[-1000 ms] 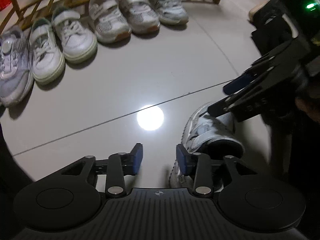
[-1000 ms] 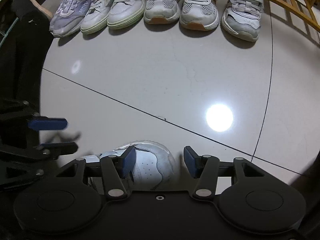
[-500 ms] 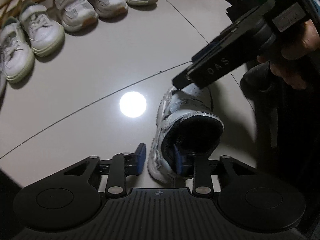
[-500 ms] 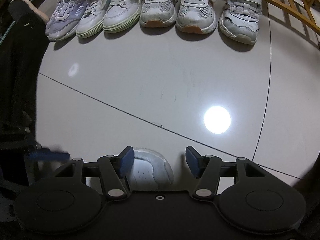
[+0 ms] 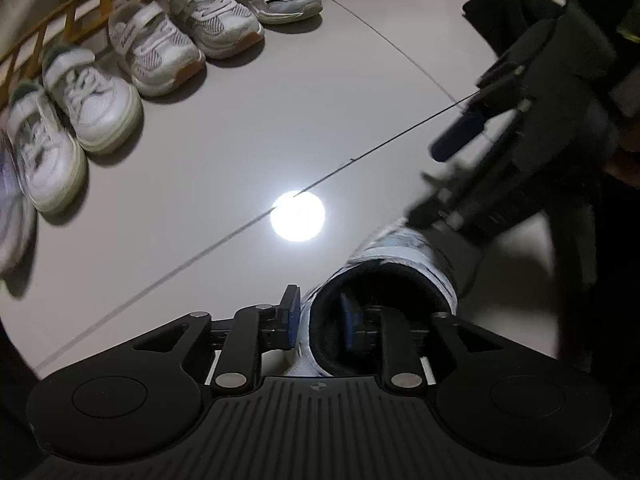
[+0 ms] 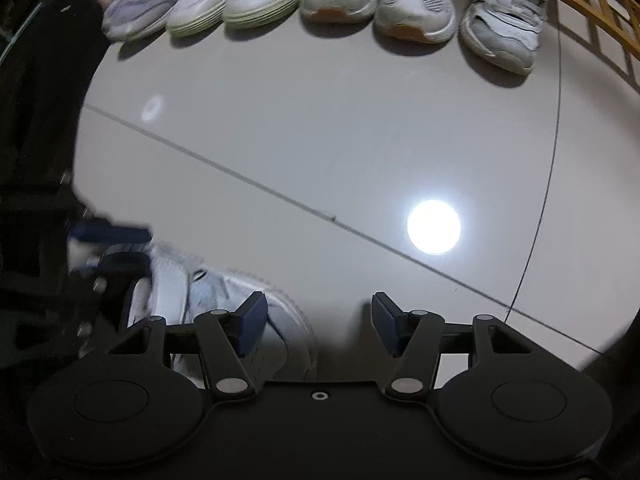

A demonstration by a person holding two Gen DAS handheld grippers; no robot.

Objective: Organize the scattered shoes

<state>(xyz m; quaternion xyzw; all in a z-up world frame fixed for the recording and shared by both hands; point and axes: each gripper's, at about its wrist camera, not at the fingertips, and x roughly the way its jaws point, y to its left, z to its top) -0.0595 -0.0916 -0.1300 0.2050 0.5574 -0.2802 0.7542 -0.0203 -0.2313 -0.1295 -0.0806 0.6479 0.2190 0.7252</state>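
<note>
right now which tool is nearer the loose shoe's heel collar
Left. The left tool straddles the loose shoe's heel collar, jaws opening. The right tool hangs over its toe end.

Left tongs (image 5: 318, 322) now astride shoe collar (image 5: 316, 312)

My left gripper (image 5: 320, 320) straddled the collar wall of a white shoe (image 5: 390, 258) on the floor (image 5: 256, 132), one pad outside, one inside, jaws opening. My right gripper (image 5: 446, 178) hung over its toe. Five pale shoes (image 5: 156, 46) lined the wooden rail (image 5: 86, 10) along the floor's far edge.
</note>
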